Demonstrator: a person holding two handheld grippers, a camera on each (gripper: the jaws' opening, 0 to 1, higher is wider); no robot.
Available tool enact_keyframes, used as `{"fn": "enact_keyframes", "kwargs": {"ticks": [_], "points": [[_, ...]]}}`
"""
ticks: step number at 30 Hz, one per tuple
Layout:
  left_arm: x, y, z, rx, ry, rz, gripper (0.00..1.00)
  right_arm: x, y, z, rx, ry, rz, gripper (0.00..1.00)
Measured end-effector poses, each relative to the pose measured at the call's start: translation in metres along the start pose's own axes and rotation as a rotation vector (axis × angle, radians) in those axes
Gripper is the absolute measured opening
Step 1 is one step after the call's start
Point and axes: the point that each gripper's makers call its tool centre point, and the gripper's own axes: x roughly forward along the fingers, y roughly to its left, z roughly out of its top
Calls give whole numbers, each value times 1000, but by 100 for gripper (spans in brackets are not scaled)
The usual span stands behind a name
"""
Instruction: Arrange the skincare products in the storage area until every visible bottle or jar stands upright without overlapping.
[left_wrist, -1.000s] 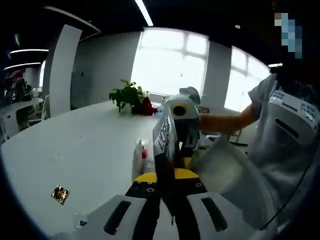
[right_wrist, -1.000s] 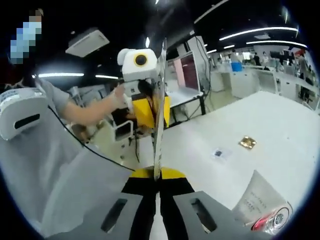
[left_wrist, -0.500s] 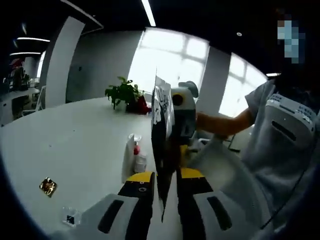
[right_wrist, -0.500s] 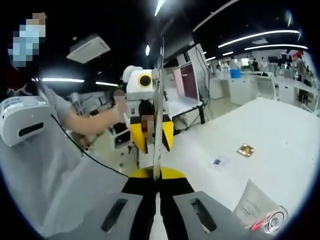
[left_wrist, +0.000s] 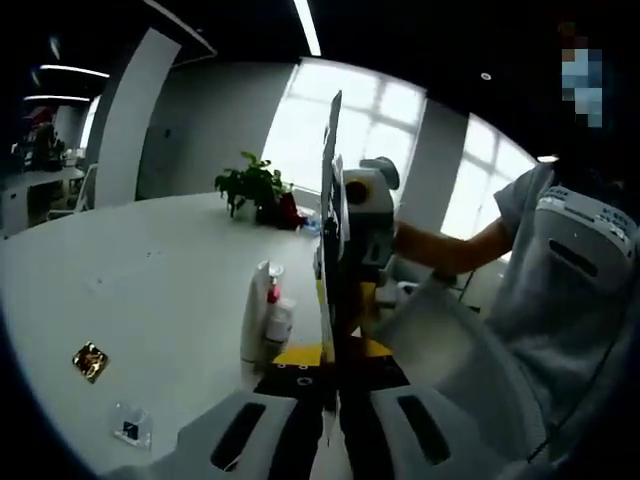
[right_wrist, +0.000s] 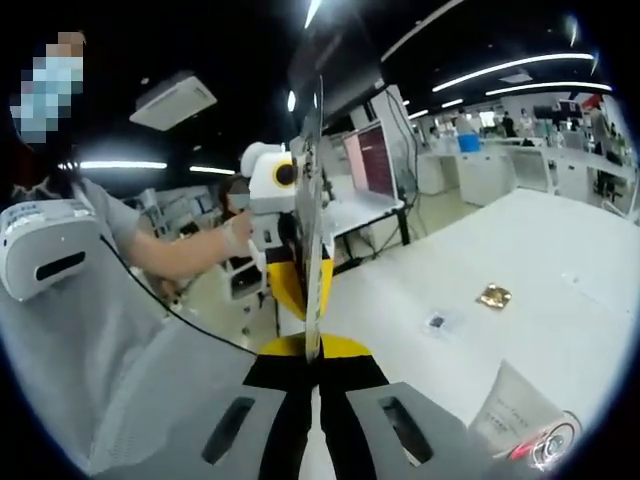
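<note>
A: Where's the sachet?

B: The thin flat sachet (left_wrist: 331, 230) stands edge-on between the two grippers, above the table (left_wrist: 150, 270). The left gripper (left_wrist: 330, 375) has both jaws pressed on its lower edge; the right gripper (right_wrist: 313, 350) is clamped on it too.

A: And the rest?

B: Two bottles (left_wrist: 262, 318) stand upright together on the table. A tube (right_wrist: 515, 410) lies near the right gripper. A gold packet (left_wrist: 90, 361) and a small card (left_wrist: 131, 428) lie well apart from the bottles.

Smooth matt white table (left_wrist: 150, 270), glossy plastic bottles (left_wrist: 262, 318), shiny gold foil packet (right_wrist: 493, 295)
</note>
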Motion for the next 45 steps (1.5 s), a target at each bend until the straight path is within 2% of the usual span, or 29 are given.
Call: {"fn": "enact_keyframes", "kwargs": {"ticks": [2,11,17,21,25,30,33,39,45], "points": [[0,1,-1,-24,3,6,1,1,1,-1,6,0,1,1],[1,-1,-5,-33,15,14,0,2,3,-5,51,-1,5,1],[5,3,-12,-75,23,22,0,2,0,-12,70,8,-29,2],[7,9,-23,-148,50,43,0,0,-10,-26,27,71,-111,6],[8,14,-28,-172,47,48,0,-2,-12,-31,31,76,-145,9],[6,24,-39,-241,59,81,0,-12,-27,-36,-14,96,-252,9],[7,27,-47,-303,63,88,0,-12,-25,-45,-33,134,-265,10],[13,33,-64,-356,93,99,0,-13,-26,-61,-75,192,-296,13],[15,38,-79,-417,112,114,0,-22,-32,-67,-40,178,-325,12]]}}
